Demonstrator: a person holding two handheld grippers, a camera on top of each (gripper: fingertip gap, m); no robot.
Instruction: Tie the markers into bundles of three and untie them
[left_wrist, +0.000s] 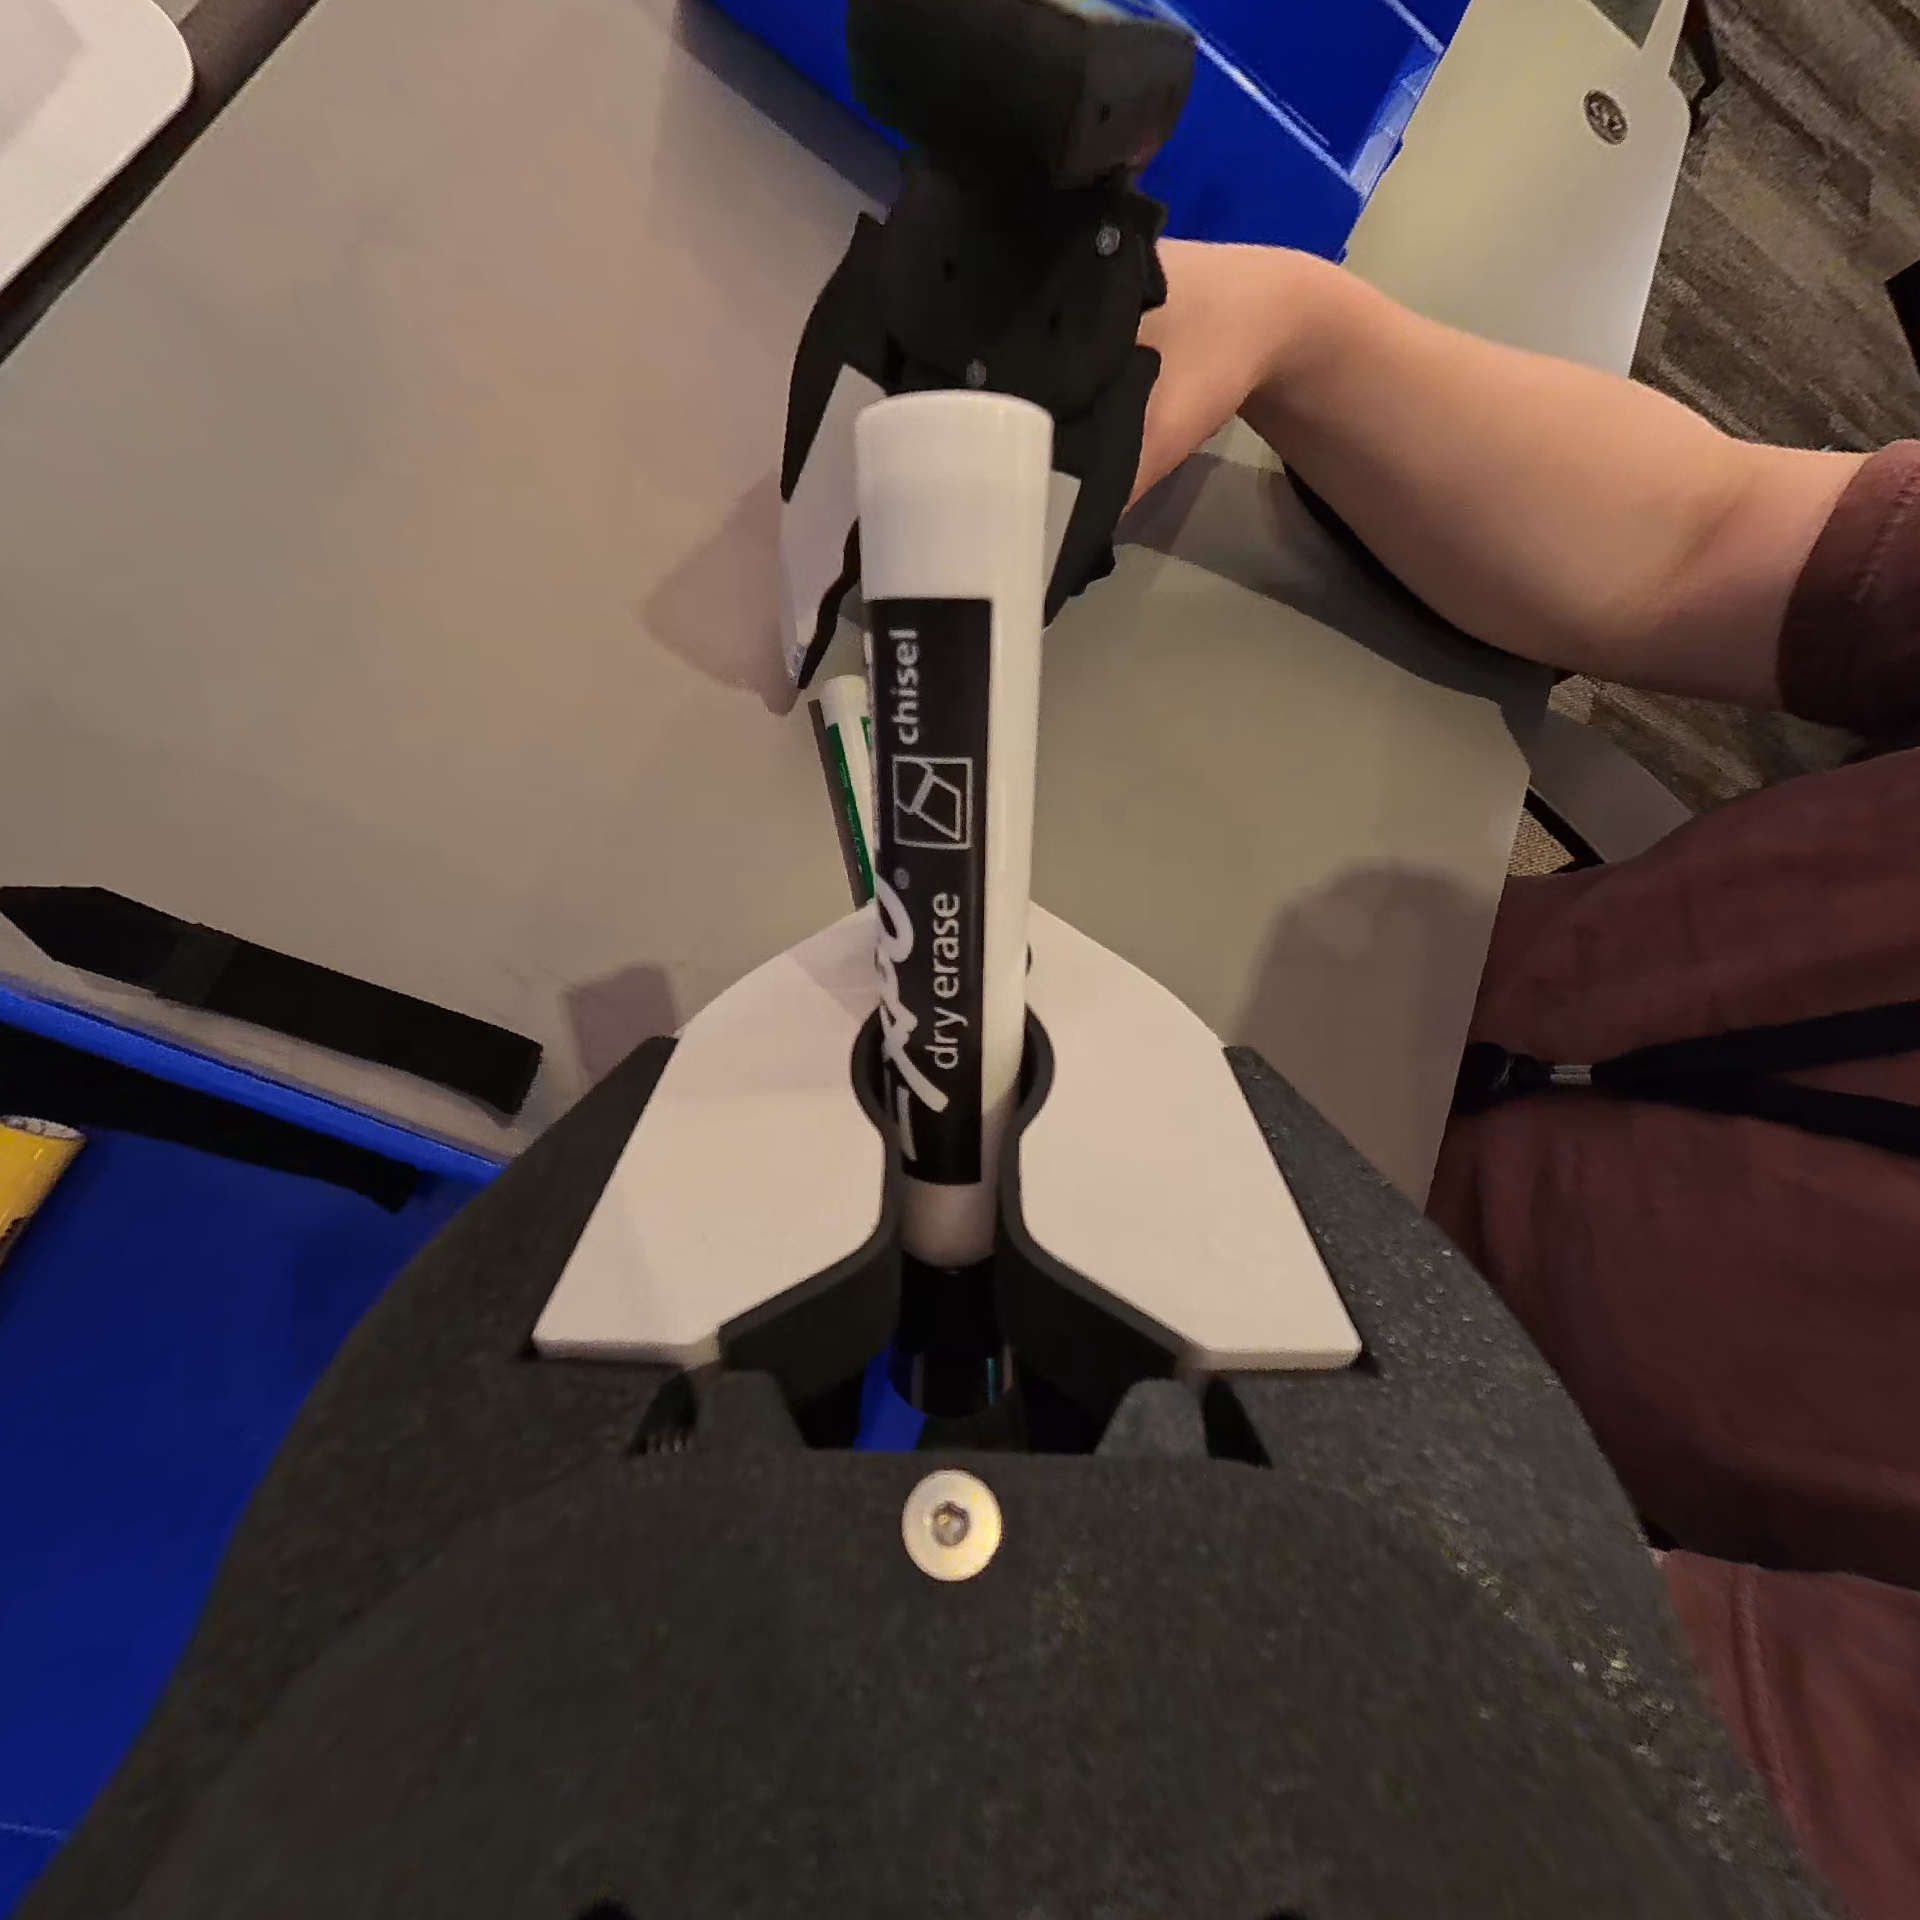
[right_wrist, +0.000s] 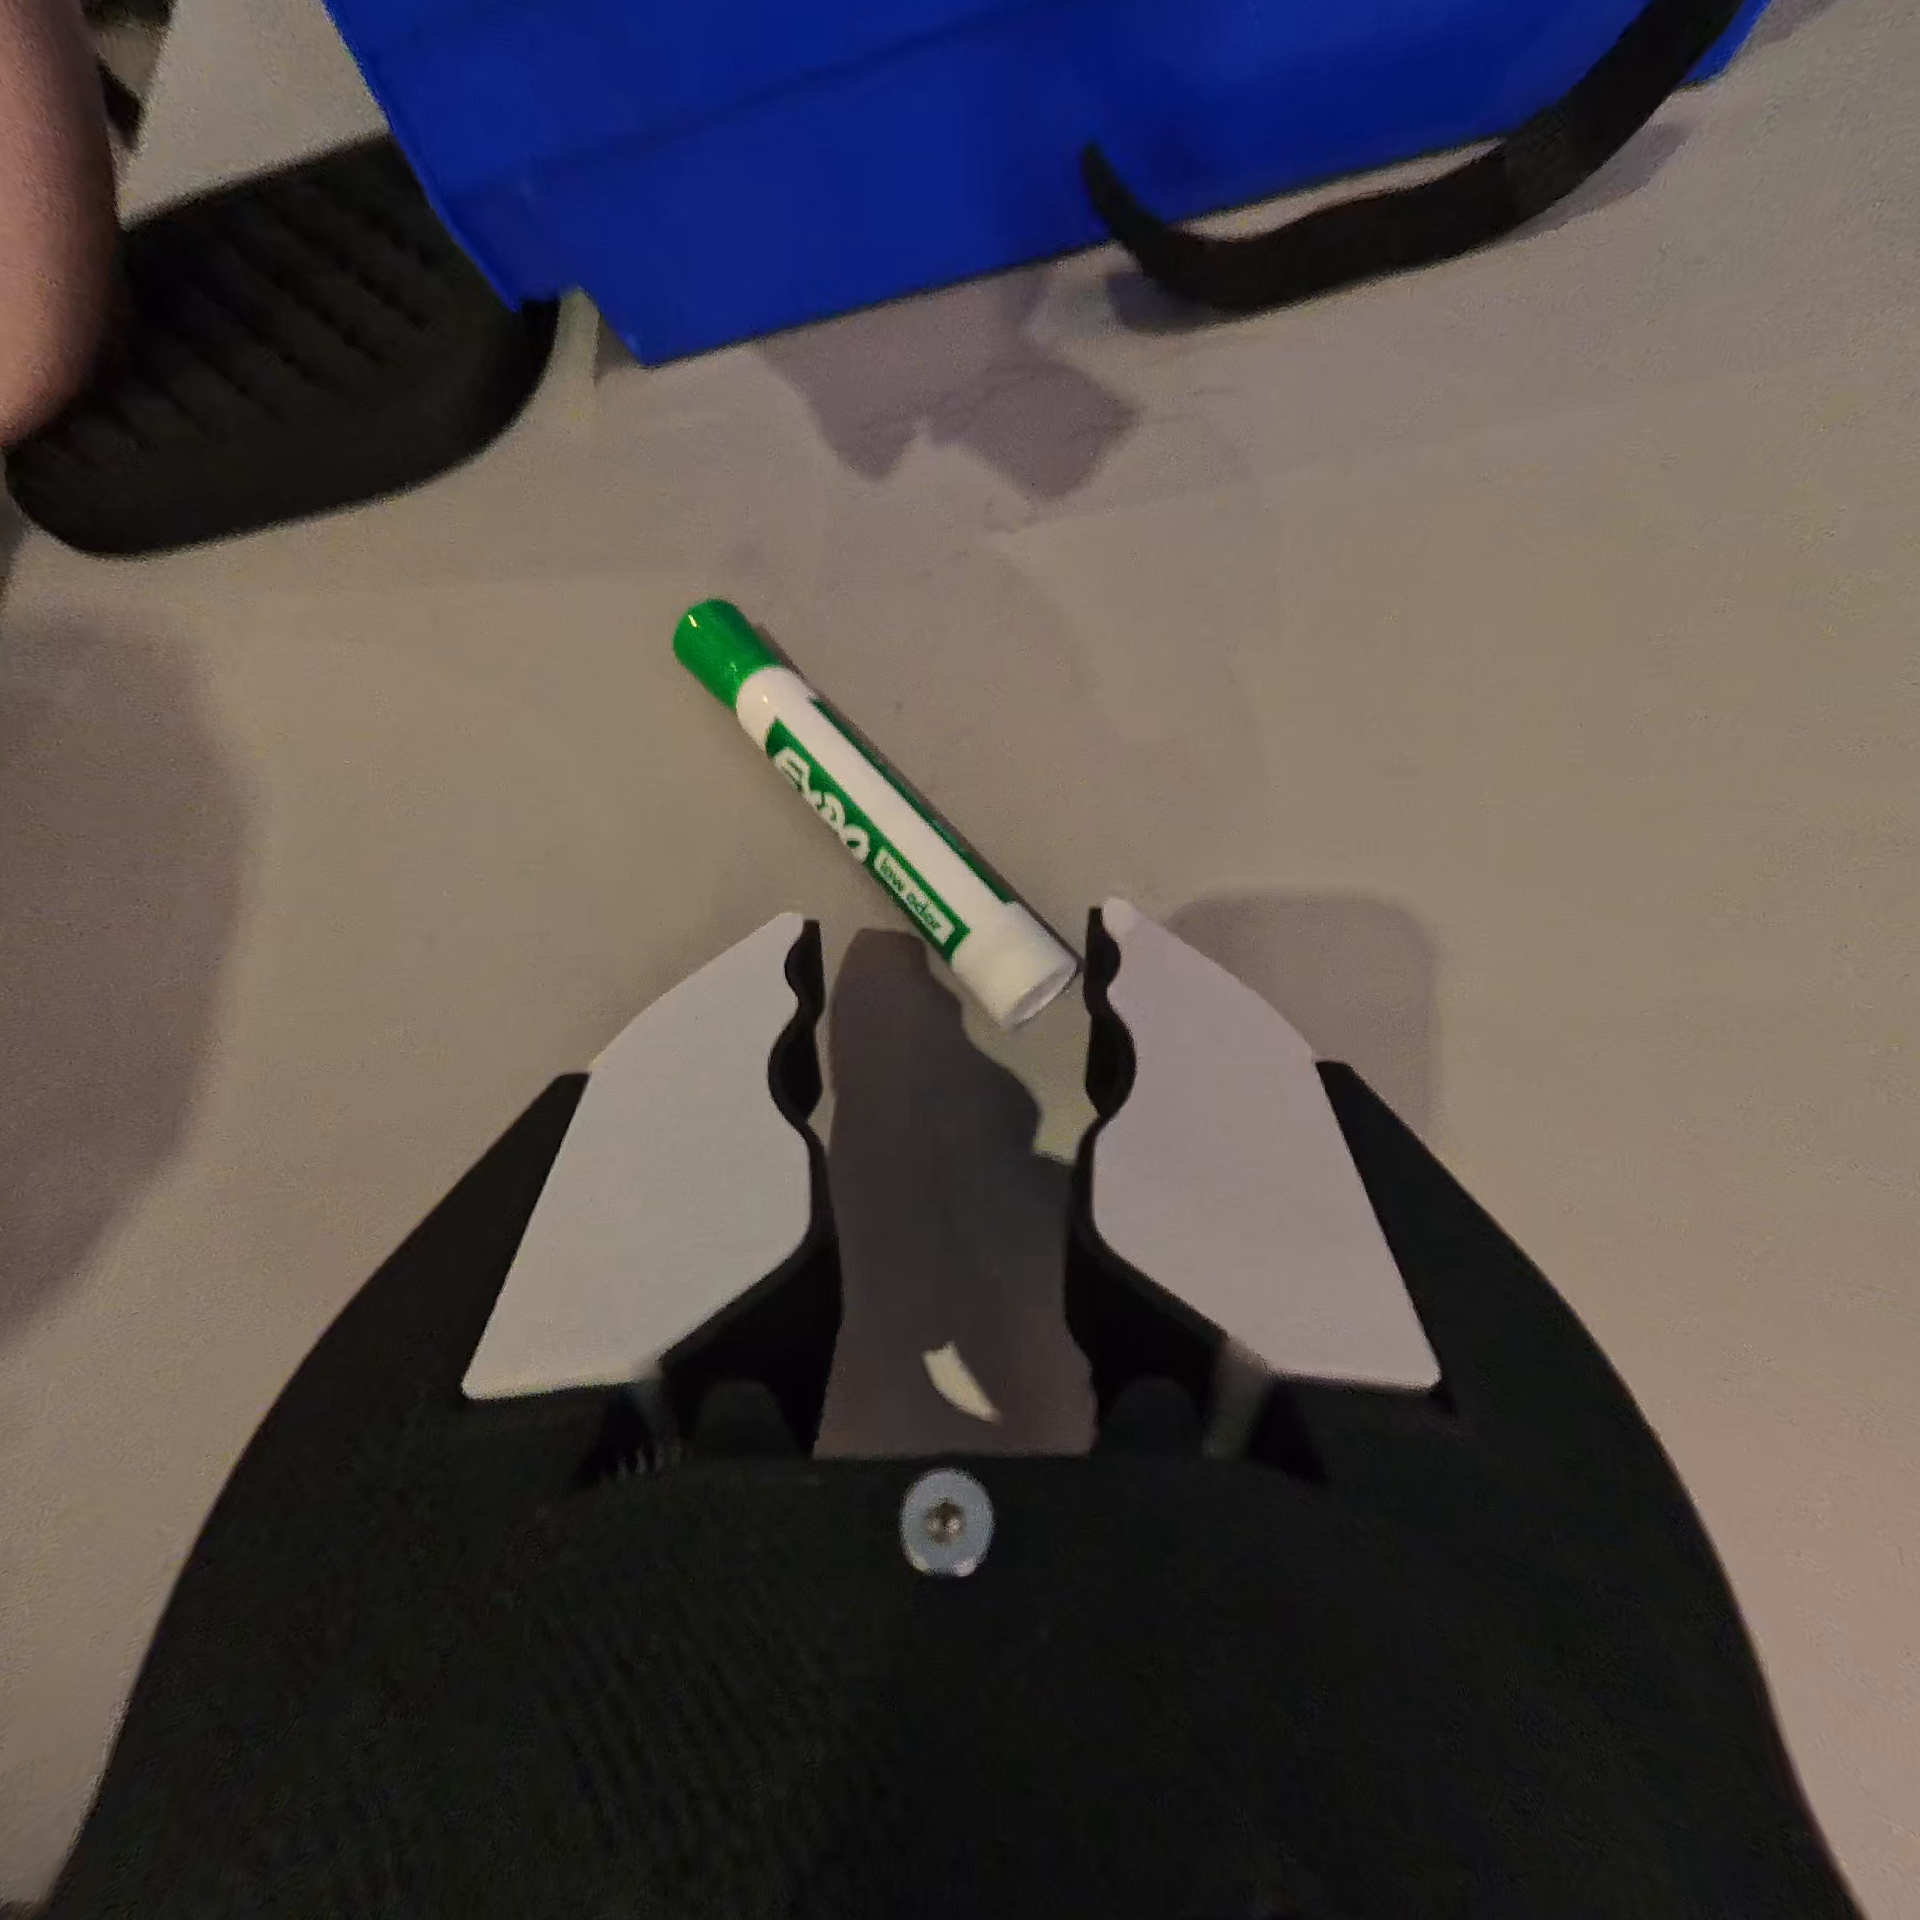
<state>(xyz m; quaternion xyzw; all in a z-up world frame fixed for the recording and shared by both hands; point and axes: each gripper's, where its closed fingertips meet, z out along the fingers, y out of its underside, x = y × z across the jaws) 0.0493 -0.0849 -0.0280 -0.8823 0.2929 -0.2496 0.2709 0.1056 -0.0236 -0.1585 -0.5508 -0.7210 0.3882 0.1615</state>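
Left gripper (left_wrist: 951, 1070) clamps the black marker (left_wrist: 951, 831) in its notch, held ready for bundling, while right gripper (right_wrist: 951, 966) hangs wide-jawed over the table (right_wrist: 1455, 623) to collect the green marker (right_wrist: 873, 805) beneath

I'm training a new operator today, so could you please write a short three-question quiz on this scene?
1. True or false: the left gripper is shut on the black marker.
2. Where is the green marker? A) in the blue bin; B) lying on the table; C) in the right gripper.
3. Fill in: the right gripper's jaws are ____.

Key: 1 true, its jaws close around the barrel. 2 B, it lies loose, its white end between the open fingertips. 3 open.
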